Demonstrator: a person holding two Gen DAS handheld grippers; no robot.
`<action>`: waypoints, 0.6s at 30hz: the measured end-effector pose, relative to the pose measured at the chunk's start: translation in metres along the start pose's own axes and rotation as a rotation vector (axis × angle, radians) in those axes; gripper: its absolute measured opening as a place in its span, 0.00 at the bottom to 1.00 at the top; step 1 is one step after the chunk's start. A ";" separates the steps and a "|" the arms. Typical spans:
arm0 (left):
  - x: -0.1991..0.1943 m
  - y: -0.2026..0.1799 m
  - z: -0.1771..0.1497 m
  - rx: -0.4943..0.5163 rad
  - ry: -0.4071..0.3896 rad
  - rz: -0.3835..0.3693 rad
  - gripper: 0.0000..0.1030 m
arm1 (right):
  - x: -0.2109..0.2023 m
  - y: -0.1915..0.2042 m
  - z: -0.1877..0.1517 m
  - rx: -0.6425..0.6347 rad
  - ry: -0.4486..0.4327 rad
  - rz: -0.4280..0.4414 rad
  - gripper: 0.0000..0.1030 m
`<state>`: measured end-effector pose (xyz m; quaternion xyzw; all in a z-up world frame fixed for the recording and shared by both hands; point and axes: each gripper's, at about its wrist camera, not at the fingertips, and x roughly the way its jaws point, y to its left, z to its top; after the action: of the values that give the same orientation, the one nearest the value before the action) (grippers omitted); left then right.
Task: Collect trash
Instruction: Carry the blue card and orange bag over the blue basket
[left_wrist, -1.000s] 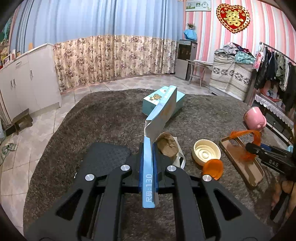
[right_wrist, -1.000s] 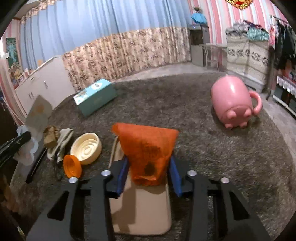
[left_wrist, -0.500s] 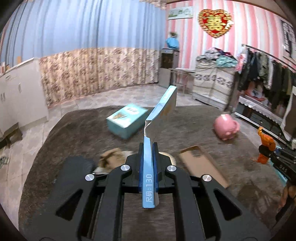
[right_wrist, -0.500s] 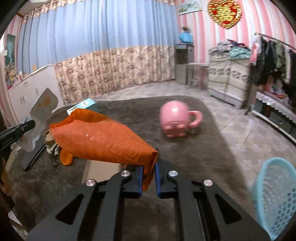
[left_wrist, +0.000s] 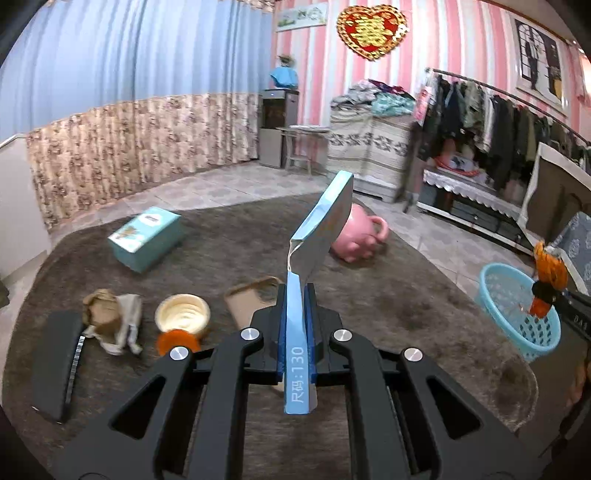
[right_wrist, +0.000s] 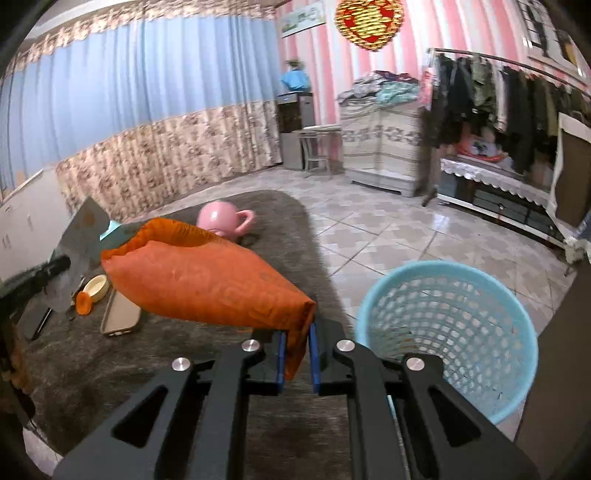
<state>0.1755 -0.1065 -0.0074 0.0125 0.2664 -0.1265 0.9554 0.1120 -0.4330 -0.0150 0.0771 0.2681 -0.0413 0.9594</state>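
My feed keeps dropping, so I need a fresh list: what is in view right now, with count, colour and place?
orange bag: 1, orange, clamped in the right hand-held gripper
blue packet: 1, light blue, clamped in the left hand-held gripper
basket: 1, light blue mesh, on the floor by the rug's edge
pink mug: 1, pink, on the rug
box: 1, teal, on the rug
bowl: 1, cream, on the rug
orange cap: 1, orange, against the bowl
crumpled paper: 1 heap, brown and white, left of the bowl
phone case: 1, beige, on the rug
left hand-held gripper: 1, black, shut
right hand-held gripper: 1, black, shut
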 end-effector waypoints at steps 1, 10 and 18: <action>0.004 -0.007 0.000 0.007 0.009 -0.009 0.07 | 0.001 -0.007 0.000 0.009 0.002 -0.005 0.10; 0.030 -0.055 0.002 0.045 0.039 -0.072 0.07 | 0.012 -0.049 0.002 0.076 -0.003 -0.060 0.10; 0.049 -0.112 0.013 0.080 0.032 -0.158 0.07 | 0.009 -0.098 0.001 0.164 -0.010 -0.150 0.10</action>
<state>0.1949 -0.2280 -0.0165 0.0317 0.2766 -0.2116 0.9368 0.1079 -0.5300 -0.0312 0.1351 0.2639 -0.1351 0.9454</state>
